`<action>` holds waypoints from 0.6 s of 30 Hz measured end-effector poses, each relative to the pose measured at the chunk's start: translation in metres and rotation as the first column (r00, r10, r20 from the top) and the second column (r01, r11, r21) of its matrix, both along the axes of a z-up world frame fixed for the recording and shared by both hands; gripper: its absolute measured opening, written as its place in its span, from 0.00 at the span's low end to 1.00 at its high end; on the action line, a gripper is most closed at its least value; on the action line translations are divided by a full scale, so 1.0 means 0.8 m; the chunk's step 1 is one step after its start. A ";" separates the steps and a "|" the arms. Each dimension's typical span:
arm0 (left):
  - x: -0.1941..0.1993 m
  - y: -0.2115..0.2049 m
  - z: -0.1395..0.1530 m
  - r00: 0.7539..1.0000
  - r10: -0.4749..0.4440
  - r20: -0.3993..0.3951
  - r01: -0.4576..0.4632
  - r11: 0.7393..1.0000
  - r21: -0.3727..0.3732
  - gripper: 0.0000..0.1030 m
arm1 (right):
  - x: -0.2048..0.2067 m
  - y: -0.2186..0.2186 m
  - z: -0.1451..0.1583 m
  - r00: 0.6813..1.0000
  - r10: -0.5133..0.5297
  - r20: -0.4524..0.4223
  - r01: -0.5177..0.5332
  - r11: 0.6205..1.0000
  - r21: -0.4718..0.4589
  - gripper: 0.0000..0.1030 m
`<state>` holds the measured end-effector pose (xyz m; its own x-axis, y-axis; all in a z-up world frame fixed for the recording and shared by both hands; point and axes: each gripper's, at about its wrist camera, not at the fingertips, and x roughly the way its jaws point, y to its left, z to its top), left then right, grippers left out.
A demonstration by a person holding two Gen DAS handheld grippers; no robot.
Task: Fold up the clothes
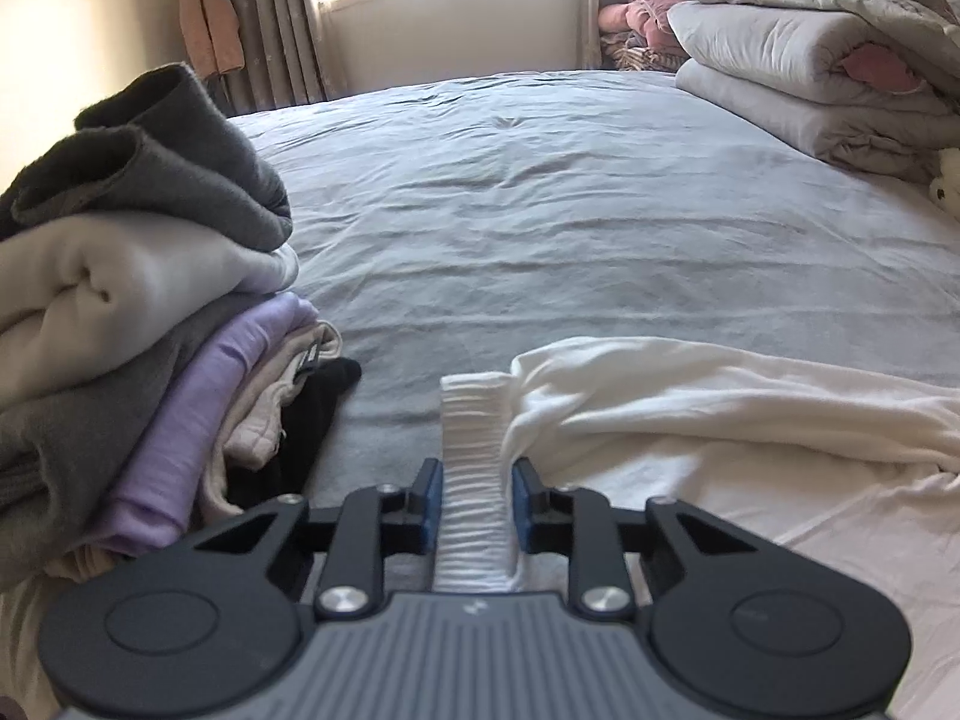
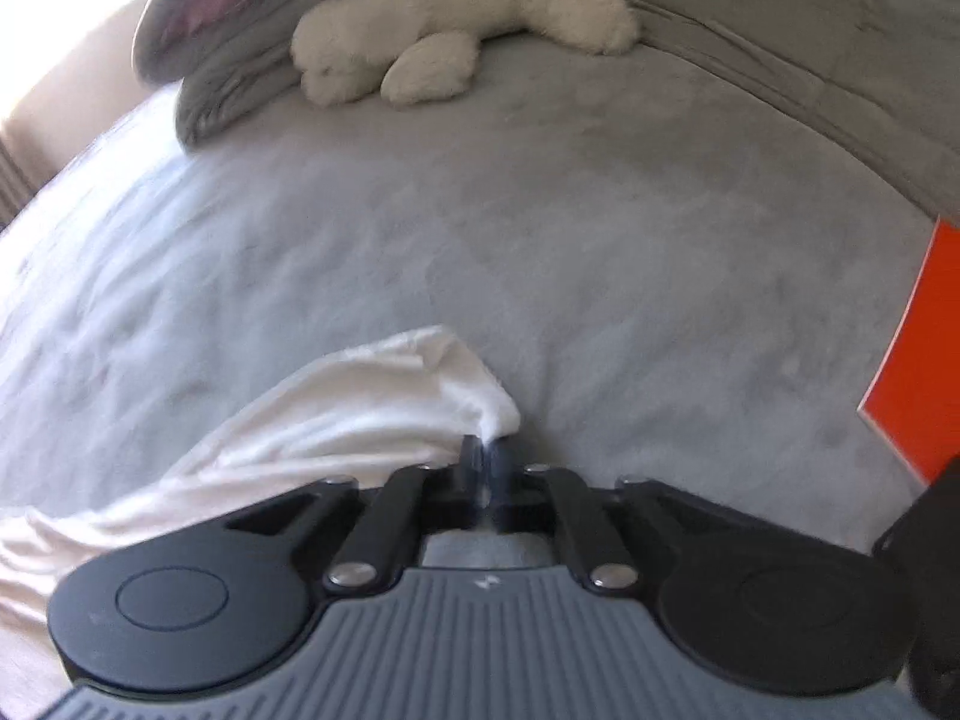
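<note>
A white garment (image 1: 690,408) lies crumpled on the grey bed (image 1: 540,210), at the near right in the left wrist view. Its ribbed cuff (image 1: 471,420) runs straight up between the blue pads of my left gripper (image 1: 474,474), which is shut on it, with a pad against each side. In the right wrist view my right gripper (image 2: 489,450) is shut on a bunched corner of the same white garment (image 2: 360,396). From there the cloth trails away to the lower left across the sheet.
A pile of folded clothes (image 1: 138,324) in dark grey, cream, lilac and black stands close on the left. Folded quilts (image 1: 810,78) sit at the far right of the bed. A white plush toy (image 2: 432,30) lies ahead of the right gripper, and an orange panel (image 2: 924,360) stands at the right edge.
</note>
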<state>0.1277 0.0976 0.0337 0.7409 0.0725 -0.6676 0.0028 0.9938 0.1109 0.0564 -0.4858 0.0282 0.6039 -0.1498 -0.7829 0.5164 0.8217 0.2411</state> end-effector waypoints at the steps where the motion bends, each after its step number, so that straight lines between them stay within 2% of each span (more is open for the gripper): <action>1: 0.000 0.003 0.002 1.000 0.009 0.004 -0.009 1.000 -0.010 0.22 | -0.009 -0.001 0.007 0.999 -0.008 0.047 0.008 1.000 0.018 0.03; 3: -0.001 0.007 0.010 1.000 0.025 0.018 -0.024 0.999 -0.034 0.10 | -0.032 -0.001 0.031 0.982 -0.034 0.184 0.021 0.997 0.069 0.03; 6: -0.004 0.012 0.022 0.998 0.039 0.041 -0.036 0.997 -0.073 0.10 | -0.065 -0.002 0.068 0.921 -0.084 0.380 0.029 0.989 0.148 0.03; 9: -0.005 0.013 0.028 0.998 0.047 0.052 -0.043 0.995 -0.091 0.10 | -0.096 -0.005 0.096 0.842 -0.162 0.515 0.043 0.971 0.235 0.03; 11: -0.005 0.014 0.029 0.997 0.055 0.054 -0.050 0.994 -0.098 0.10 | -0.102 -0.011 0.106 0.809 -0.223 0.544 0.075 0.957 0.280 0.03; 14: -0.003 0.014 0.029 0.996 0.062 0.062 -0.056 0.993 -0.103 0.10 | -0.105 -0.025 0.103 0.761 -0.330 0.558 0.114 0.915 0.386 0.03; 15: -0.003 0.012 0.028 0.996 0.064 0.066 -0.057 0.994 -0.096 0.10 | -0.090 -0.030 0.103 0.762 -0.343 0.550 0.132 0.913 0.387 0.03; 18: 0.001 0.011 0.021 0.996 0.070 0.060 -0.065 0.995 -0.082 0.10 | -0.044 -0.030 0.095 0.827 -0.284 0.484 0.161 0.946 0.280 0.03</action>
